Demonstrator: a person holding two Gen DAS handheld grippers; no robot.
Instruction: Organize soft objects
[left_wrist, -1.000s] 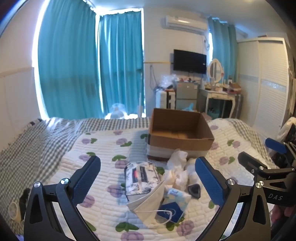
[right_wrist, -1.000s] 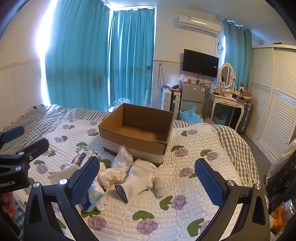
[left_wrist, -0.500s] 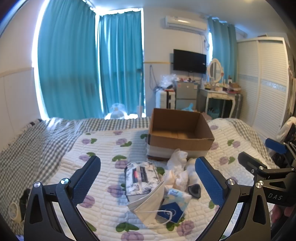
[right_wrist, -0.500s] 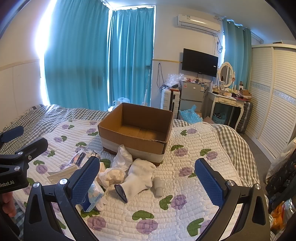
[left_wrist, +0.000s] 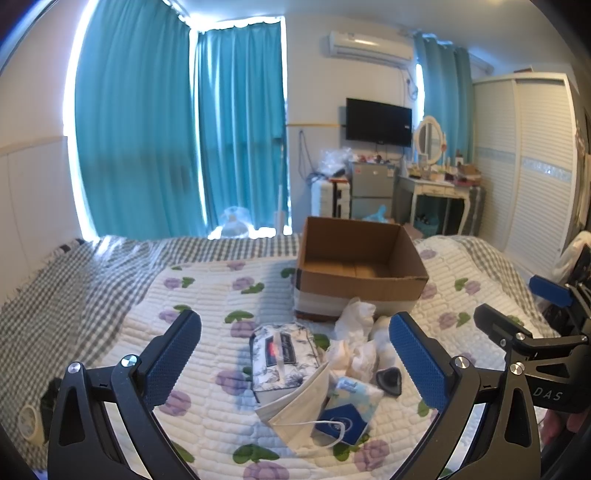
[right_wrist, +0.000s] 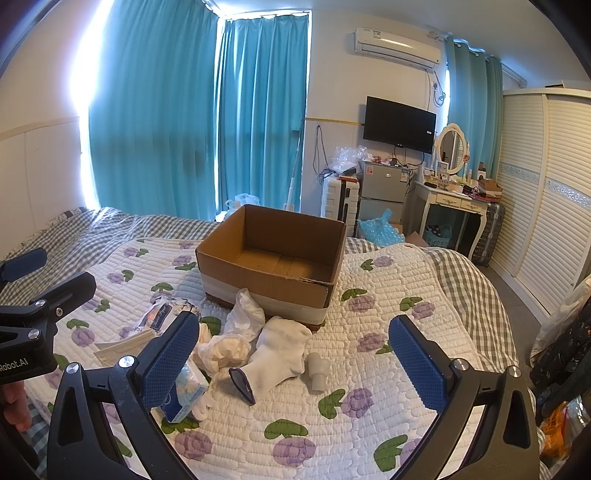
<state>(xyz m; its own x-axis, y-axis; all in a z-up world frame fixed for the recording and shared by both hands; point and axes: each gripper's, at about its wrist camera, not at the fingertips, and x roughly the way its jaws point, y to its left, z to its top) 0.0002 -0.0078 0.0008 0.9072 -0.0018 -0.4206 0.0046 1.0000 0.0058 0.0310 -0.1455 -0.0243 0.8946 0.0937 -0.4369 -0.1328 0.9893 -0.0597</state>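
Blue-padded and spread wide, the left gripper (left_wrist: 294, 354) hovers above the quilt (left_wrist: 207, 295), holding and touching nothing. The right gripper (right_wrist: 293, 356) is equally wide apart and empty. The soft things lie heaped on the bed just near of the open cardboard box (right_wrist: 271, 258): white sock (right_wrist: 280, 350), tissue pack (left_wrist: 282, 354), face mask (left_wrist: 299, 406).

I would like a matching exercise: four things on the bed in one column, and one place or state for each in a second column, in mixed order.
Things:
1. box
2. sock
3. mask
4. tissue pack

Places or states:
a. leans on the tissue pack's near end
b. open and empty
c. lies white beside a small tube
d. has a floral wrap, left of the pile

Pairs: 1-b, 2-c, 3-a, 4-d
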